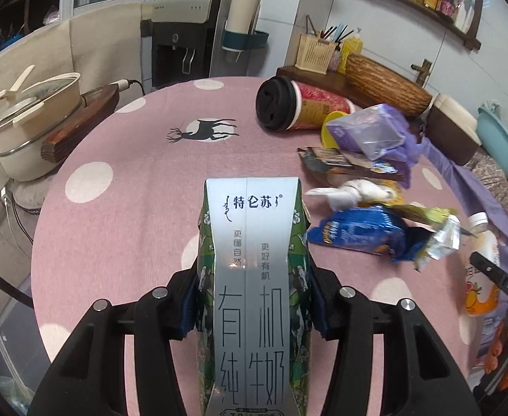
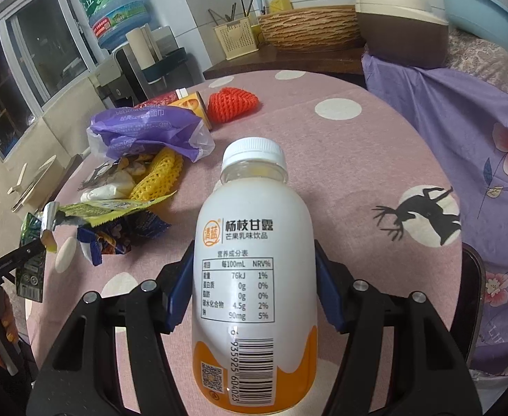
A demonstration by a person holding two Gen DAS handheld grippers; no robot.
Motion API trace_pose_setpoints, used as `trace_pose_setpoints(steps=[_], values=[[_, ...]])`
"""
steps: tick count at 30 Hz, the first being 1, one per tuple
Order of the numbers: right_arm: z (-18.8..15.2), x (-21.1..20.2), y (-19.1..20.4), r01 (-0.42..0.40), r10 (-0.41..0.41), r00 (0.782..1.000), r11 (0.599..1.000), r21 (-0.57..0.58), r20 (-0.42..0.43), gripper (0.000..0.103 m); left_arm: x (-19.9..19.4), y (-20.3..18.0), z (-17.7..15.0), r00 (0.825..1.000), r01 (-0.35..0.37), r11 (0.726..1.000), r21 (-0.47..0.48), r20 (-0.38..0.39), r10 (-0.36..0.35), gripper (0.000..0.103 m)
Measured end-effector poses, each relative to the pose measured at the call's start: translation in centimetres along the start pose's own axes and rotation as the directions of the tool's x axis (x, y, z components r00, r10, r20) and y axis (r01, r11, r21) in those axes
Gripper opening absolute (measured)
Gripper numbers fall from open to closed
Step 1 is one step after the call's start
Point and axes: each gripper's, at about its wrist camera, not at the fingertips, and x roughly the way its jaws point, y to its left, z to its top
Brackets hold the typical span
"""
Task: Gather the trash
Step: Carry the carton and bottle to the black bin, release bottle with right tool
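Now we hold a carton point(image 1: 250, 277) in our left gripper point(image 1: 254, 306), its blue pads pressed against the carton's green printed sides, so it is gripped above the table point(image 1: 122, 228). The carton is tall and narrow, with a silver front panel bearing dark characters and green side panels with cow pictures; its top folds into a flat gabled edge. Our right gripper point(image 2: 254, 298) is clamped on a bottle point(image 2: 254, 277), blue pads tight on both flanks. The bottle is white plastic with a white screw cap, a clear neck, an orange band at the base, a nutrition table and a barcode. On the pink dotted cloth the rest of the litter lies in a loose heap: a blue wrapper point(image 1: 358, 232), a crumpled tissue point(image 1: 351, 192), a purple bag point(image 2: 146, 128), yellow foam net point(image 2: 160, 176) and red foam net point(image 2: 233, 104). A cup point(image 1: 299, 105) with a black lid lies on its side beyond the heap, touching the purple bag. A pot point(image 1: 32, 124) stands off the table's left edge.
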Motion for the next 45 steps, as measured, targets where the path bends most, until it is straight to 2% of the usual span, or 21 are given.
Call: trace_pose_setpoints(steps=[3, 9, 12, 16, 21, 24, 28, 34, 36, 45], values=[[-0.9, -1.2, -0.4, 0.001, -0.001, 0.999, 1.0, 0.003, 0.033, 0.062, -1.7, -1.0, -1.1, 0.999, 0.025, 1.0, -0.001, 0.036, -0.025, 0.051], [-3.1, -4.1, -2.1, 0.011, -0.013, 0.995, 1.0, 0.023, 0.1, 0.062, -5.2, -5.6, -3.0, 0.989, 0.079, 0.994, 0.08, 0.118, -0.088, 0.051], [-4.2, -5.4, -3.7, 0.023, -0.029, 0.992, 0.998, 0.053, 0.12, 0.062, -5.9, -8.5, -3.5, 0.981, 0.125, 0.982, 0.139, 0.13, -0.143, 0.051], [-5.4, -7.1, -5.9, 0.056, -0.069, 0.987, 0.994, 0.091, 0.148, 0.062, -6.1, -13.2, -4.2, 0.97, 0.166, 0.954, 0.249, 0.133, -0.204, 0.051], [-6.6, -8.5, -9.7, 0.107, -0.132, 0.978, 0.981, 0.16, 0.16, 0.062, -5.1, -18.5, -4.5, 0.947, 0.263, 0.901, 0.344, 0.084, -0.309, 0.051], [-7.6, -8.9, -12.4, 0.148, -0.18, 0.973, 0.967, 0.208, 0.145, 0.062, -4.4, -21.8, -5.1, 0.938, 0.285, 0.87, 0.402, 0.068, -0.339, 0.051], [-8.9, -8.5, -16.5, 0.212, -0.249, 0.962, 0.939, 0.27, 0.11, 0.062, -3.1, -25.6, -5.4, 0.915, 0.362, 0.827, 0.429, 0.004, -0.402, 0.051], [-11.3, -6.1, -21.4, 0.284, -0.311, 0.95, 0.9, 0.331, 0.031, 0.062, -0.8, -31.2, -6.1, 0.892, 0.427, 0.776, 0.464, -0.074, -0.447, 0.051], [-12.0, -5.1, -22.5, 0.299, -0.318, 0.948, 0.89, 0.344, -0.001, 0.062, 0.0, -32.7, -6.4, 0.884, 0.448, 0.764, 0.464, -0.099, -0.458, 0.051], [-13.4, -1.4, -25.0, 0.335, -0.324, 0.941, 0.868, 0.366, -0.092, 0.062, 3.6, -37.4, -7.1, 0.877, 0.474, 0.744, 0.471, -0.177, -0.447, 0.051]])
